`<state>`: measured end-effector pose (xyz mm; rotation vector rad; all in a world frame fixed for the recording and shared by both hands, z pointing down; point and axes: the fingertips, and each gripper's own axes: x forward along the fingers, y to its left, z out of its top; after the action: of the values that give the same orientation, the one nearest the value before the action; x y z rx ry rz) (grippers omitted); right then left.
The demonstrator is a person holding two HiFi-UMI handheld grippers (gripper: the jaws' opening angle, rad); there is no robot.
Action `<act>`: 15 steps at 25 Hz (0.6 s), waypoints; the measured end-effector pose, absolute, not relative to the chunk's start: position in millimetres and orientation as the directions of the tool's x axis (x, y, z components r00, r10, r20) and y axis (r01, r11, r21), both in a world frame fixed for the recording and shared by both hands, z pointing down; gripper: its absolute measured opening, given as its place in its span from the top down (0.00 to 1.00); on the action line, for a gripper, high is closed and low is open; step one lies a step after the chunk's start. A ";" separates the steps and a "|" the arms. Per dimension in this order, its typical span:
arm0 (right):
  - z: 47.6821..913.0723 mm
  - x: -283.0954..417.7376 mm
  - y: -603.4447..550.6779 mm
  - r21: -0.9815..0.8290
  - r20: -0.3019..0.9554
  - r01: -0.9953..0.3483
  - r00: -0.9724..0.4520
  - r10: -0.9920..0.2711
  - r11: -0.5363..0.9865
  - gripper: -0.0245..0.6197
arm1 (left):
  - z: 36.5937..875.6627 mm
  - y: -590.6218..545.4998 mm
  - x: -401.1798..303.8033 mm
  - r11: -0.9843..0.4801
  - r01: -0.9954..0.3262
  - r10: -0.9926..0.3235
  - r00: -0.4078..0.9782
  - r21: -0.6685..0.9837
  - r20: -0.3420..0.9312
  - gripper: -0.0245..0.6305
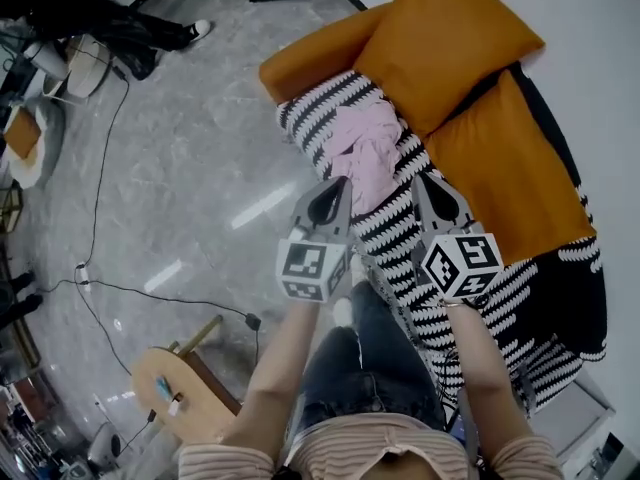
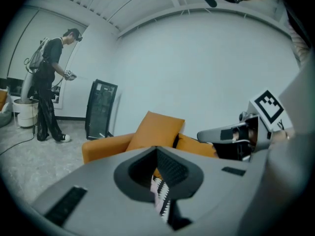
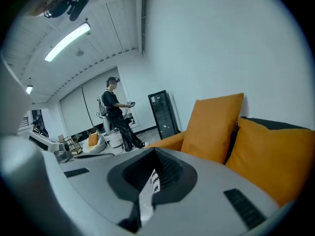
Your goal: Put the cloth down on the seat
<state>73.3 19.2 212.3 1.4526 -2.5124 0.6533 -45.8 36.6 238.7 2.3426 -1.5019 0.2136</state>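
A crumpled pink cloth [image 1: 365, 143] lies on the black-and-white striped seat cover [image 1: 400, 233] of an orange sofa, with neither gripper holding it. My left gripper [image 1: 338, 182] hovers just at the cloth's near edge, its jaws shut with nothing between them. My right gripper [image 1: 419, 178] hangs beside it to the right, over the striped cover, and its jaws also meet empty. In the left gripper view the shut left gripper [image 2: 157, 149] shows only a sliver of striped cover through its slit, and the right gripper [image 2: 236, 132] sits to the right. The right gripper [image 3: 155, 151] points at the cushions.
Two orange cushions [image 1: 450, 38] [image 1: 510, 178] lean along the sofa's back, and an orange armrest [image 1: 320, 53] closes its far end. A round wooden stool [image 1: 180, 388] and a cable [image 1: 110, 288] lie on the grey floor. Another person [image 2: 49, 82] stands near a black cabinet [image 2: 101, 109].
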 end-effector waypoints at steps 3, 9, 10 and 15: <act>191.9 71.2 27.8 -0.288 0.306 -0.843 -0.531 -0.790 0.455 0.95 | 220.9 46.5 -52.3 -0.374 -0.905 -0.861 0.419 0.201 0.289 0.94; 158.7 70.7 60.4 -0.256 0.274 -0.837 -0.542 -0.794 0.483 0.95 | 178.7 70.1 -68.0 -0.350 -0.914 -0.884 0.395 0.206 0.251 0.94; 153.1 69.7 66.6 -0.251 0.264 -0.836 -0.544 -0.796 0.488 0.95 | 172.8 74.2 -70.1 -0.352 -0.915 -0.887 0.394 0.198 0.241 0.94; 124.0 60.4 85.0 -0.237 0.217 -0.829 -0.553 -0.804 0.506 0.95 | 144.1 87.2 -81.8 -0.357 -0.918 -0.900 0.387 0.173 0.198 0.94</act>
<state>60.4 85.0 124.0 1.4443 -2.6578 0.4846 -81.8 87.2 144.1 2.3938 -1.6069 0.0999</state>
